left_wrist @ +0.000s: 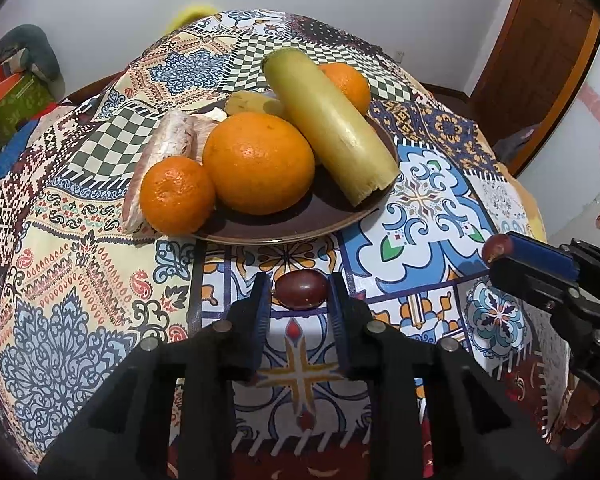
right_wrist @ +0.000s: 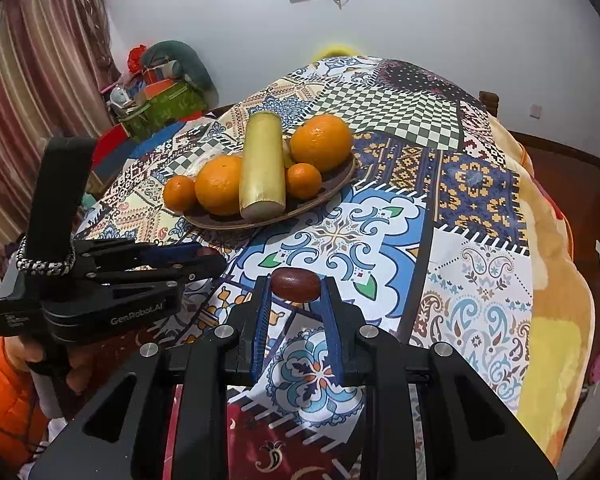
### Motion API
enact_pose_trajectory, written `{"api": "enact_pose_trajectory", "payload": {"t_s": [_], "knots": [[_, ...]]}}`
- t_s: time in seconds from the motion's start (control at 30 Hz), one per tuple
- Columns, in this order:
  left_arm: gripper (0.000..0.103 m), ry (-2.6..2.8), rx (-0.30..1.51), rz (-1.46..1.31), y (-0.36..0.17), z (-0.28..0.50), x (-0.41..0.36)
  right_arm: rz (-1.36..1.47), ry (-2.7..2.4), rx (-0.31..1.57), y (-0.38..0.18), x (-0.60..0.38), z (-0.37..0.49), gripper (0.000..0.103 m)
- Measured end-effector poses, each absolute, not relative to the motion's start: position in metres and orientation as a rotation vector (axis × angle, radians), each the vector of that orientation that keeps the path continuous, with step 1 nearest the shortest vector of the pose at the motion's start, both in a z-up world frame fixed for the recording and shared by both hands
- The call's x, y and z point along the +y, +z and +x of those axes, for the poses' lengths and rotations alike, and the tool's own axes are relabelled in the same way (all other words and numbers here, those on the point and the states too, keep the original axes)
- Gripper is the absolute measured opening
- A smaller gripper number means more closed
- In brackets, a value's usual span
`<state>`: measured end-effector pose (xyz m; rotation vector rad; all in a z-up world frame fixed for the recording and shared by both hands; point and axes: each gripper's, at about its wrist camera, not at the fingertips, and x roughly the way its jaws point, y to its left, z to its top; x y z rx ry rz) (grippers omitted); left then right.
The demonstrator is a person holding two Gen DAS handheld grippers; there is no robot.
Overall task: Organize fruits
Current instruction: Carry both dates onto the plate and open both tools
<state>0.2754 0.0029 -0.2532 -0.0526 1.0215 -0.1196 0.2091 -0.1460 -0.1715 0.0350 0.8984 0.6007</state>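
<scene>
A brown plate [left_wrist: 284,232] on the patterned tablecloth holds several oranges [left_wrist: 259,163], a piece of sugarcane [left_wrist: 332,124] and pomelo segments [left_wrist: 172,140]. It also shows in the right wrist view [right_wrist: 332,188]. My left gripper [left_wrist: 300,292] is shut on a dark red jujube [left_wrist: 301,289], just in front of the plate. My right gripper [right_wrist: 295,286] is shut on another red jujube [right_wrist: 295,285], held above the cloth. The right gripper also shows in the left wrist view [left_wrist: 500,252], to the right of the plate. The left gripper shows at the left of the right wrist view [right_wrist: 208,258].
The patterned tablecloth [right_wrist: 440,216] covers a rounded table. Boxes and cushions [right_wrist: 160,92] are piled by the wall at the back left, beside a striped curtain [right_wrist: 28,100]. A wooden door [left_wrist: 540,40] stands at the right.
</scene>
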Motion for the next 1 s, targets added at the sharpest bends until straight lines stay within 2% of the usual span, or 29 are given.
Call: {"api": "enact_pose_trajectory", "payload": {"t_s": [0.47,1.0], "knots": [[0.029,-0.086,0.895,-0.057,-0.210,0.269,0.014,0.007,0.608,0.836,-0.158,-0.135,0.238,0.023],[0.029,-0.067,0.915,-0.094,-0.226,0.285,0.024,-0.004,0.625,0.874,-0.174,-0.116,0.277,0.023]]}}
